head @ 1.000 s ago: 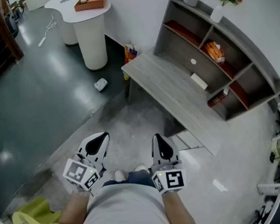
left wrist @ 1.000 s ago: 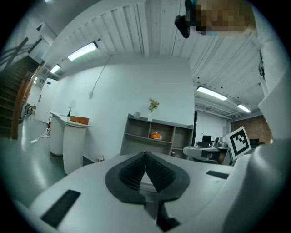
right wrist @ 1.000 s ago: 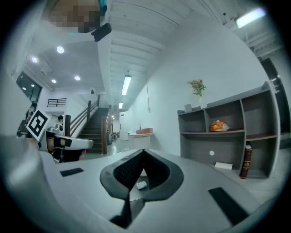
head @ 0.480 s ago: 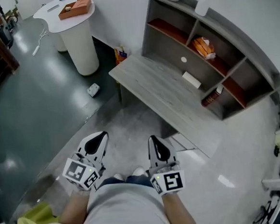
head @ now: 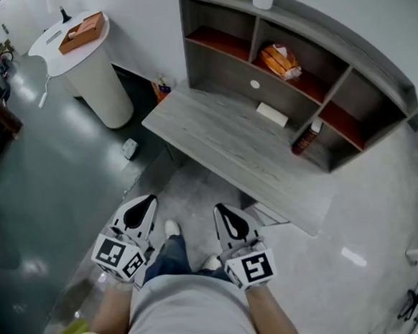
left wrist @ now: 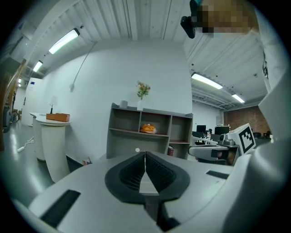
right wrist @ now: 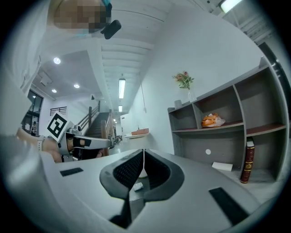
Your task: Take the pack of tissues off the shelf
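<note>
Shelf (head: 362,57) nearer — left tongs (head: 148,200), right tongs (head: 219,209) (closed) short of desk (head: 213,133).

I'm standing in what is looking like an open-plan office. Strip lights (left wrist: 63,41) are glowing along a slatted ceiling, monitors (left wrist: 221,130) are sitting on desks at the back, a staircase (right wrist: 102,125) is rising beyond, and the polished floor (head: 45,190) is reflecting lamps.

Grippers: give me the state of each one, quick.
Left gripper: shut, jaws together, holding nothing.
Right gripper: shut, jaws together, holding nothing.
</note>
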Available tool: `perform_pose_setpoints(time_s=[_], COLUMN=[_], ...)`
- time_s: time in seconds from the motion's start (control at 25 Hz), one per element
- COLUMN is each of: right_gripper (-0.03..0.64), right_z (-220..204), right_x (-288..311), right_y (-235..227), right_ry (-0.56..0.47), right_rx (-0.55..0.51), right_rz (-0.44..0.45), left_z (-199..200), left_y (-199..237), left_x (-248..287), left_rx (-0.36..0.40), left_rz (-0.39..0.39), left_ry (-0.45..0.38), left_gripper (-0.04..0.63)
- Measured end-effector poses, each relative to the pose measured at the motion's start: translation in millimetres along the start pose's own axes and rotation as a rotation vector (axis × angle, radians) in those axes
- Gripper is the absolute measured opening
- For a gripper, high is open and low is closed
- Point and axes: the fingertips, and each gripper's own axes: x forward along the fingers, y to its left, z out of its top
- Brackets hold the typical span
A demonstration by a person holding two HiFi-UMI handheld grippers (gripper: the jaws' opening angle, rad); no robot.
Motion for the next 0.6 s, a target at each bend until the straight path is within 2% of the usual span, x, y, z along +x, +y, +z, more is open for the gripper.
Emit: perform_pose_setpoints(time_s=[0.24, 0.6], right_gripper=[0.020, 0.021], right_z=[-13, 0], right_x=[42, 172], right_y=[-36, -69], right_ry=[0.040, 0.101], right_rx=[-0.003, -0.063], right_rz=[-0.052, -0.102], left_z=[-3, 24], left_y=[35, 146], left_x=[53, 135], left_rx=[-0.020, -0.057], left_rz=[-0.039, -0.111], left_ry=[0.000, -0.017], left_gripper=[0.017, 0.017])
